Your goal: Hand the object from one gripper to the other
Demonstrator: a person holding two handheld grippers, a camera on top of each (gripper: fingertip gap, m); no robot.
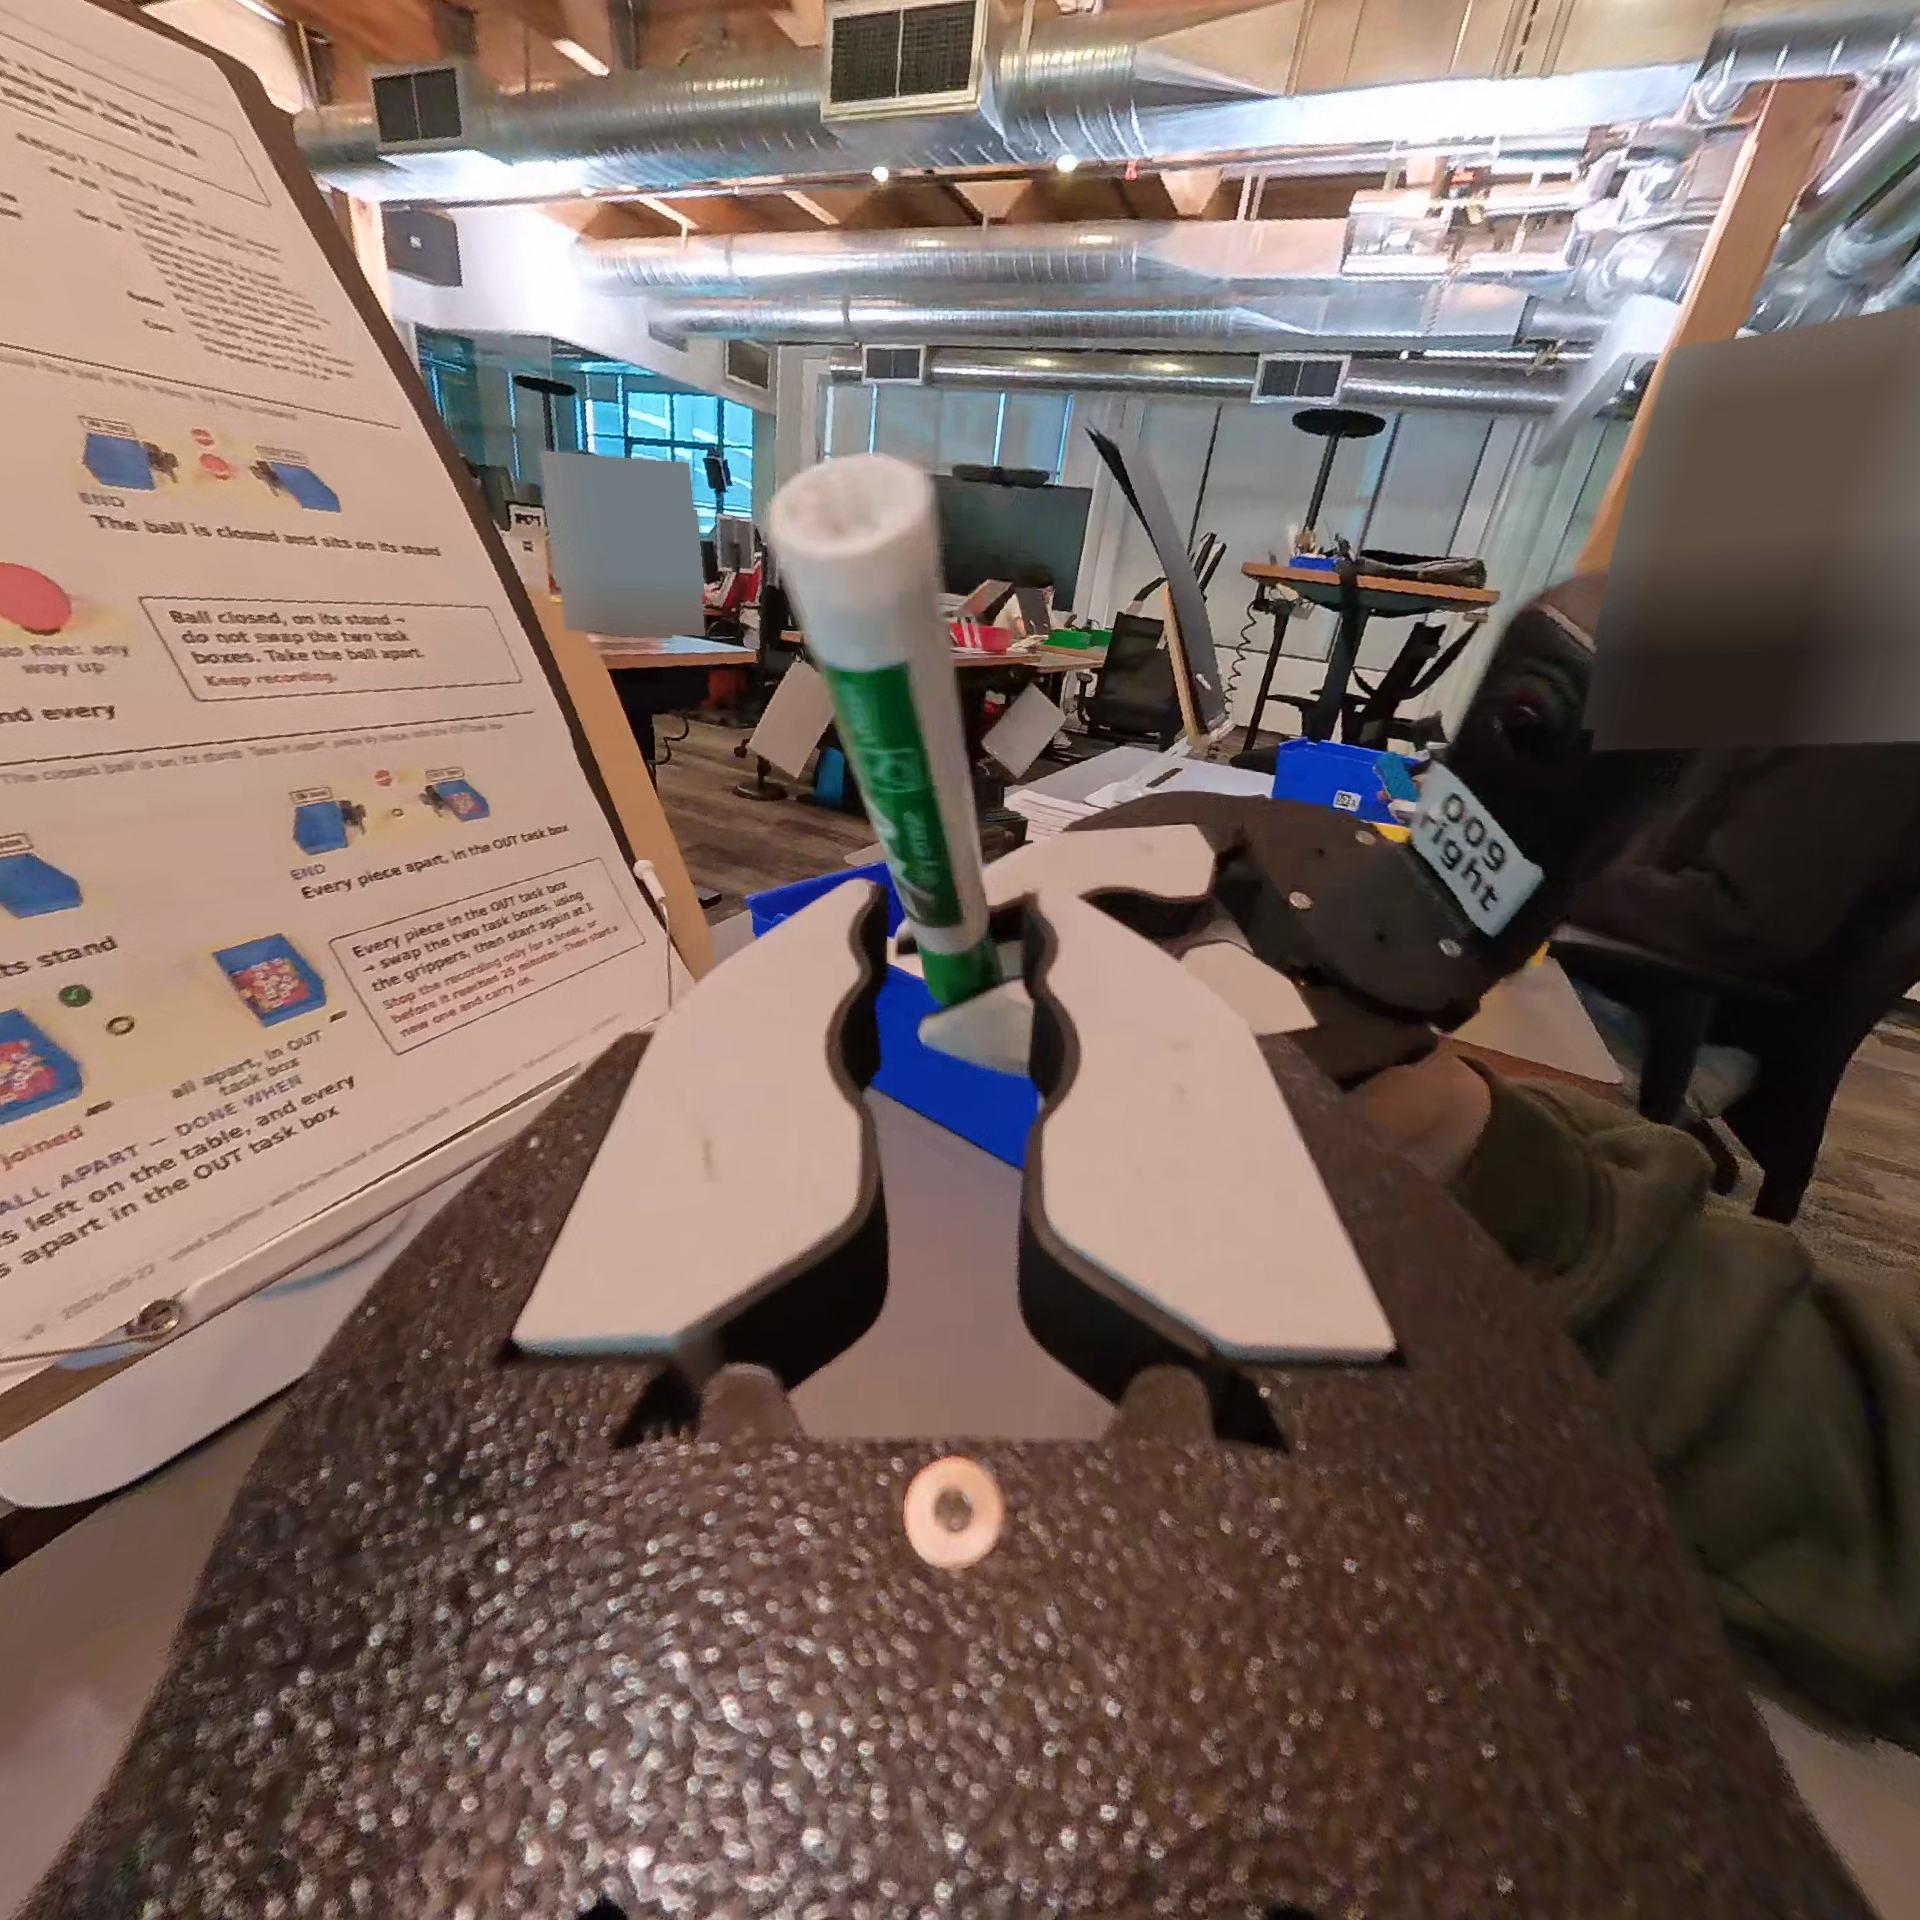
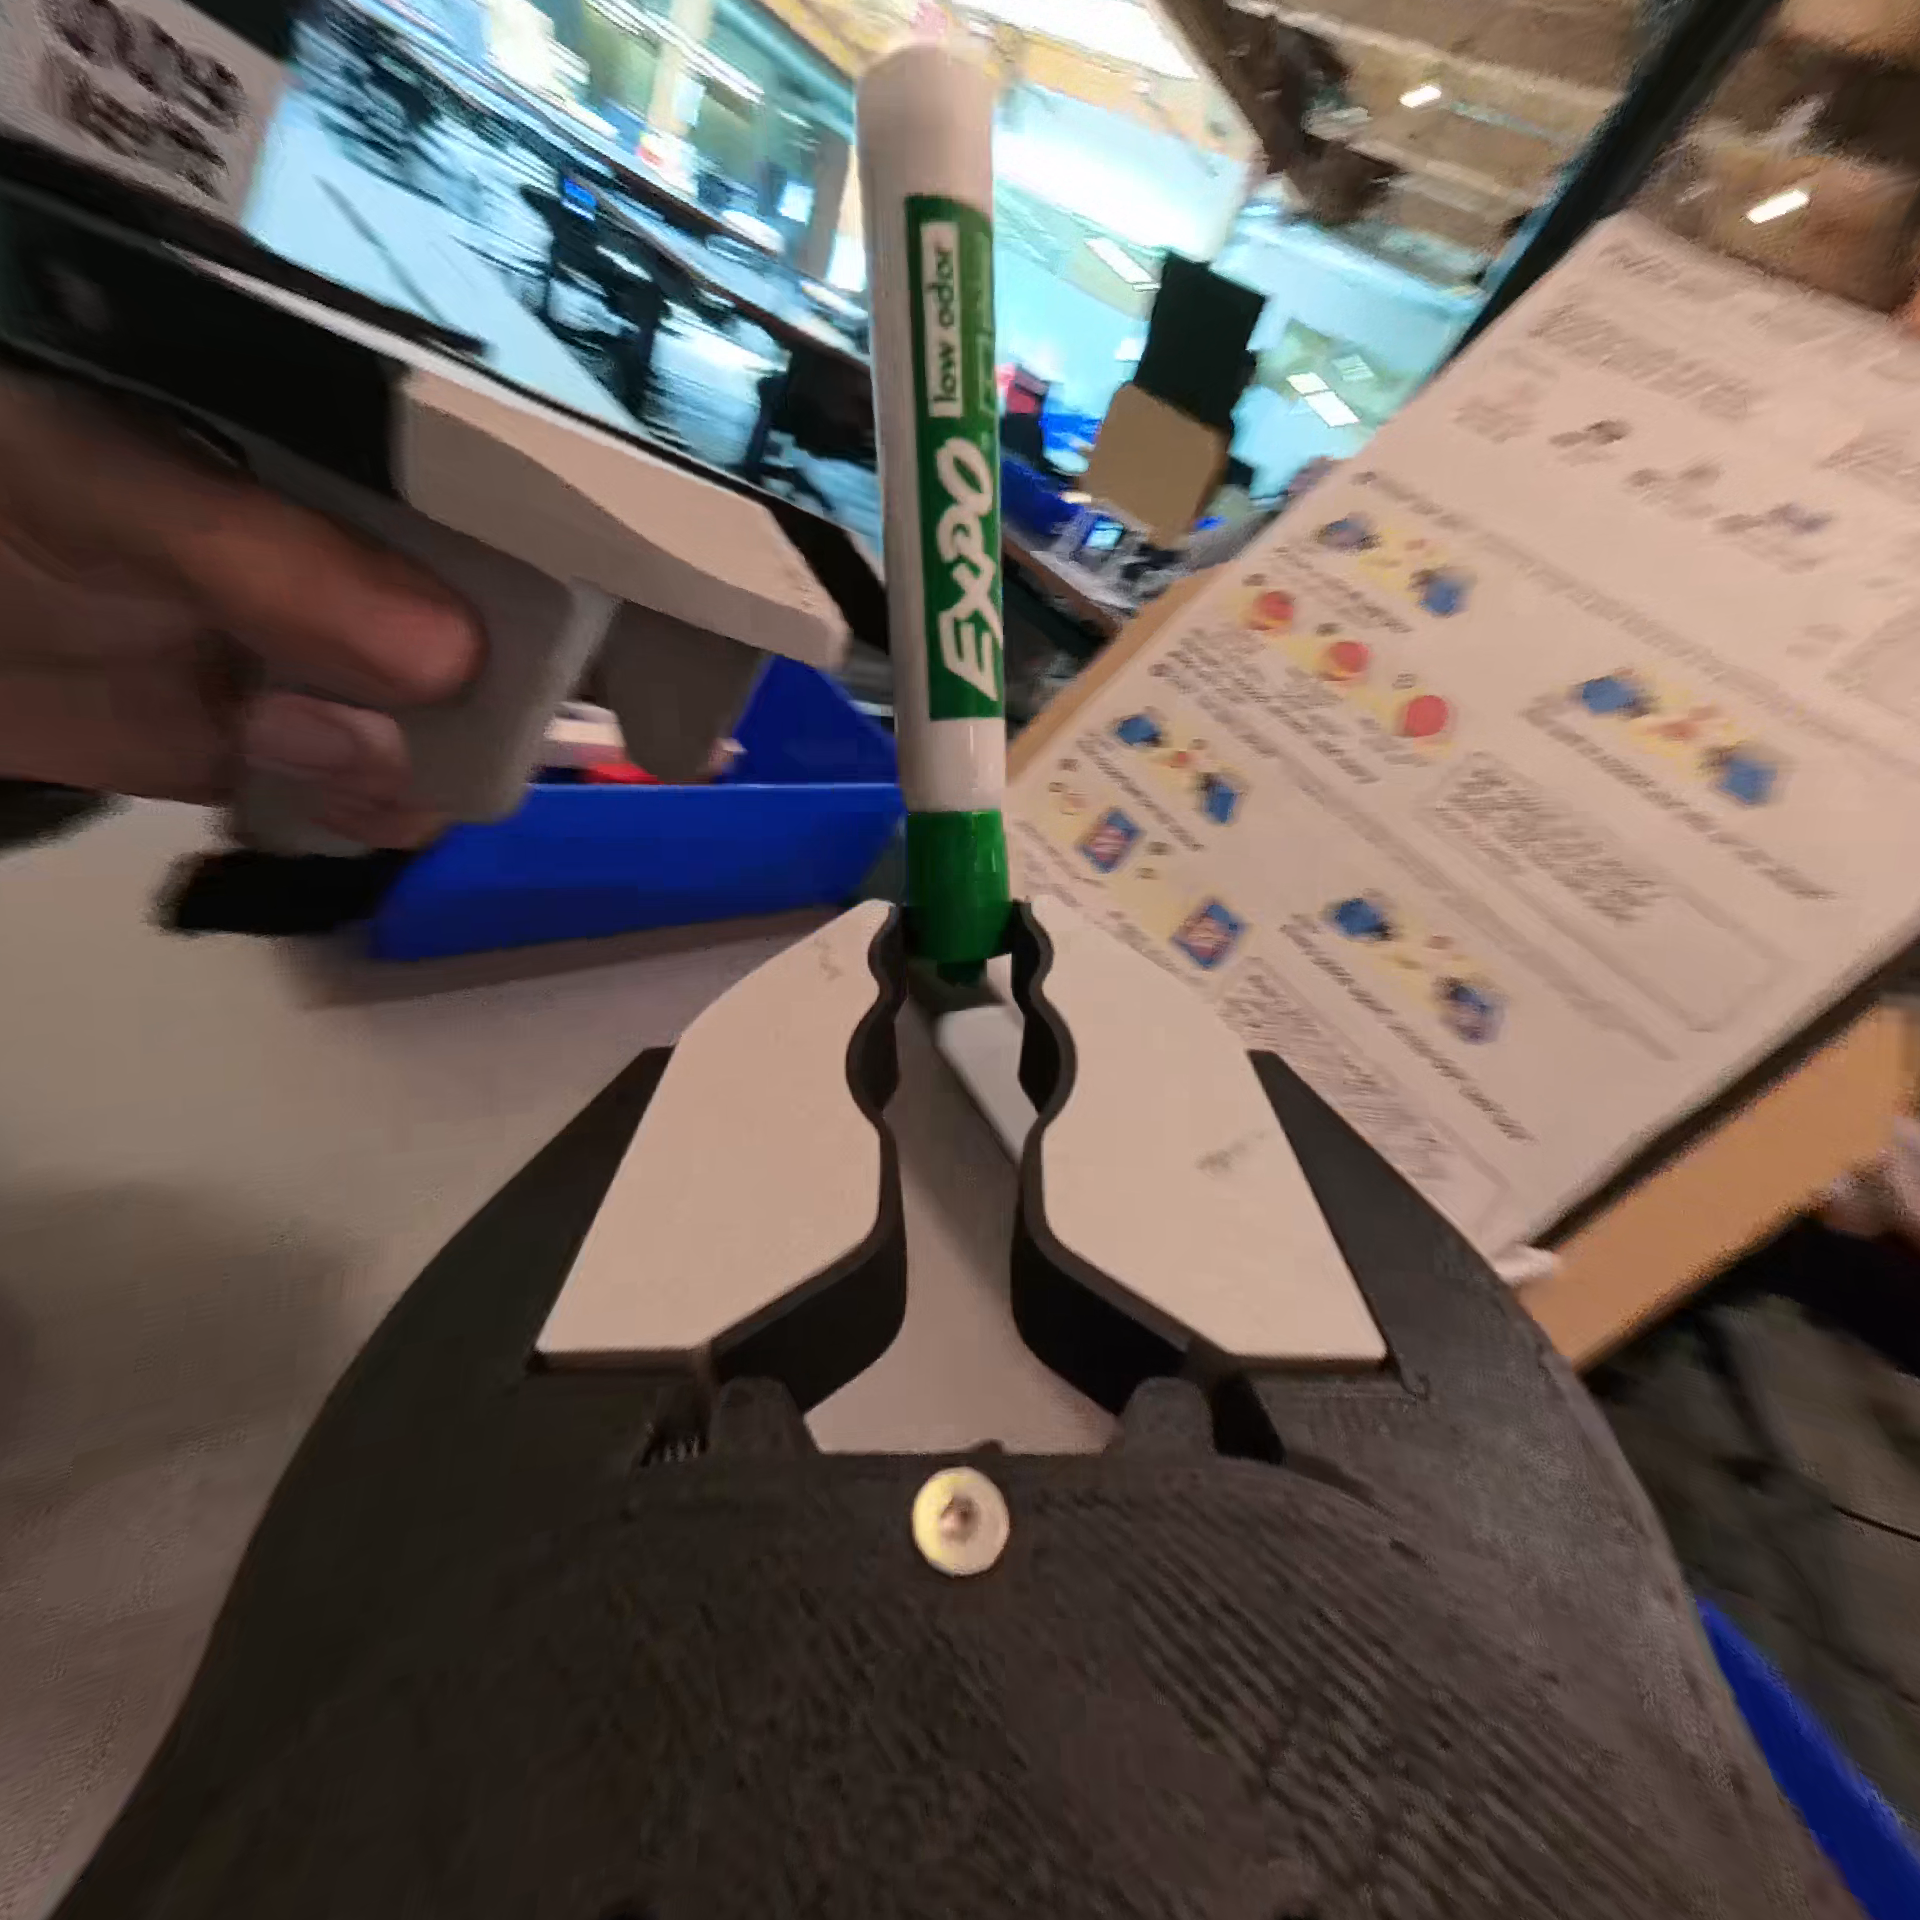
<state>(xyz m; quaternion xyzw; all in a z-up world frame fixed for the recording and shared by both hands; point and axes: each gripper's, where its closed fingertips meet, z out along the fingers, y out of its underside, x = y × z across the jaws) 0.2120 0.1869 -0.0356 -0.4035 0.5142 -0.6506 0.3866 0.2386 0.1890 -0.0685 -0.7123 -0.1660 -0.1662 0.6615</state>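
Gripping a green-and-white marker by its green cap, with the second gripper meeting it above the desk.

The right gripper is clamping its fingers on the cap and holding the marker nearly upright, just in front of the blue bin. The left gripper is keeping its fingers apart, their tips flanking the marker's lower end loosely. An instruction sheet is leaning beside the bin.

Pale grey table, blue bin resting on it, propped instruction sheet alongside
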